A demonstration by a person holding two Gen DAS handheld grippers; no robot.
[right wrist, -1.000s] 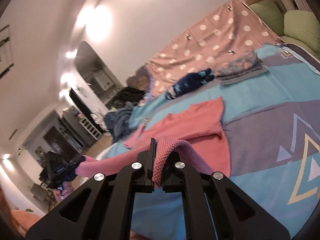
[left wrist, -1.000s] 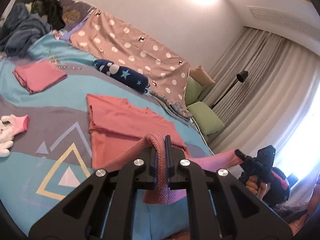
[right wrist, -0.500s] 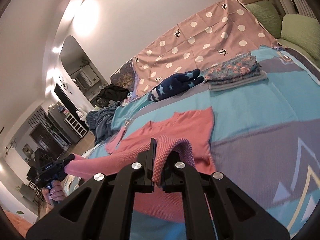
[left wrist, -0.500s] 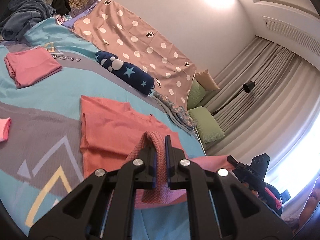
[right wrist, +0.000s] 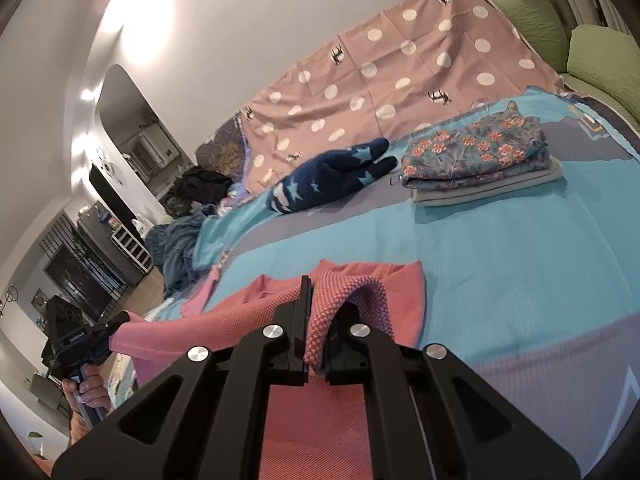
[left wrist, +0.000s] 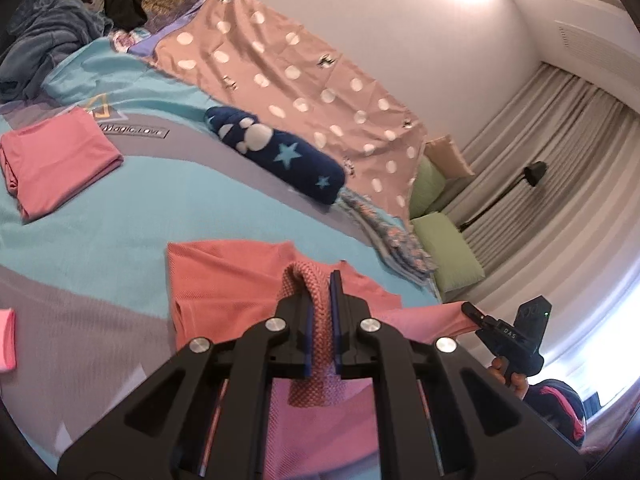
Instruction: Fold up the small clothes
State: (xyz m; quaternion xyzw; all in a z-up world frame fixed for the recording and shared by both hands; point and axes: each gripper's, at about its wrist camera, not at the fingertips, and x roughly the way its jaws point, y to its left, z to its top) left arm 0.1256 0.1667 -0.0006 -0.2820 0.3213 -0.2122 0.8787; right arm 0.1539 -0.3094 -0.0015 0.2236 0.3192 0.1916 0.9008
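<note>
At lower centre of both wrist views, the coral knit top [left wrist: 224, 280] lies partly on the bed [left wrist: 120, 216], its near edge lifted, pinched by the left gripper [left wrist: 320, 280] and right gripper [right wrist: 316, 284]. Beyond it lie a star-patterned navy roll [left wrist: 280, 160], folded floral clothes [right wrist: 476, 156] and, at left, a folded pink garment [left wrist: 56, 160], none blocking.

Both grippers carried pinched hem of coral shirt [left wrist: 224, 280] forward over bed [left wrist: 120, 216], toward collar end. Lifted half covered more of flat half. Less shirt body remained visible beyond fingertips.
</note>
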